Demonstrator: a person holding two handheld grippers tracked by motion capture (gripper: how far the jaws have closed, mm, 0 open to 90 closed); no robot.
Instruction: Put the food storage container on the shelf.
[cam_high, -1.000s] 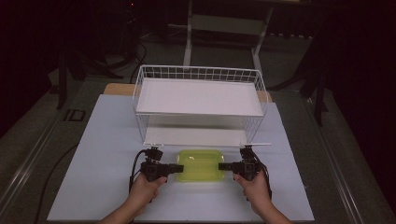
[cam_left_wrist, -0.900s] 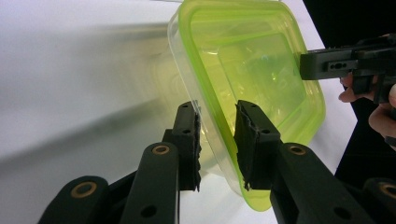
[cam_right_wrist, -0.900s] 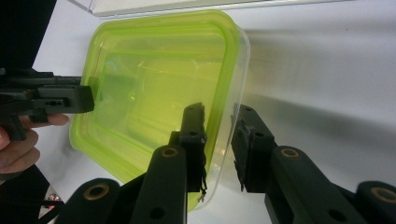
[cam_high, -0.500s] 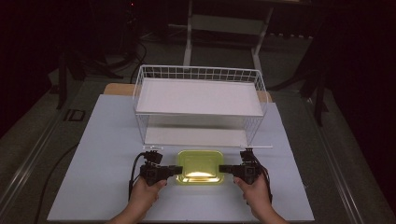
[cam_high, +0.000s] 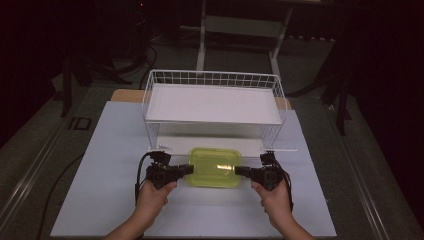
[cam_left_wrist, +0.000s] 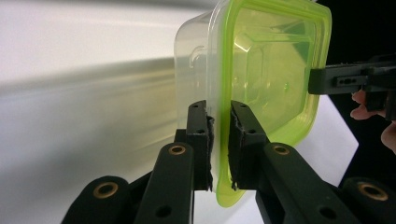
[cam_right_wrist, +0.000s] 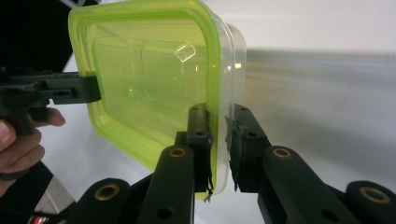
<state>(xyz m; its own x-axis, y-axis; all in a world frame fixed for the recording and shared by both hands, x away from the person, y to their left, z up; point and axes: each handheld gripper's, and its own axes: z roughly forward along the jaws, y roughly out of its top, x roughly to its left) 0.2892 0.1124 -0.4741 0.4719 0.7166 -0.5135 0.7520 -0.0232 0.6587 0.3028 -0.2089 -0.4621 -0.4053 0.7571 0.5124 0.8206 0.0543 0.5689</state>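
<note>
A clear plastic container with a yellow-green lid (cam_high: 215, 167) is held between both grippers, just in front of the white wire rack (cam_high: 212, 105). My left gripper (cam_high: 189, 170) is shut on the rim at its left end, and my right gripper (cam_high: 239, 171) is shut on the rim at its right end. In the left gripper view the jaws pinch the lid's edge (cam_left_wrist: 218, 135), the container (cam_left_wrist: 261, 70) stands on edge ahead, and the right gripper (cam_left_wrist: 322, 80) grips its far side. The right gripper view mirrors this: container (cam_right_wrist: 149, 74), left gripper (cam_right_wrist: 88, 89) beyond.
The wire rack has a flat white upper shelf (cam_high: 215, 102) and a low open space beneath it (cam_high: 210, 135), right behind the container. White sheet (cam_high: 100, 175) covers the table. Dark floor and stand legs (cam_high: 202, 35) lie beyond.
Both grippers have carried the container away from the person, toward the front of the rack. The grip on each end is unchanged.
</note>
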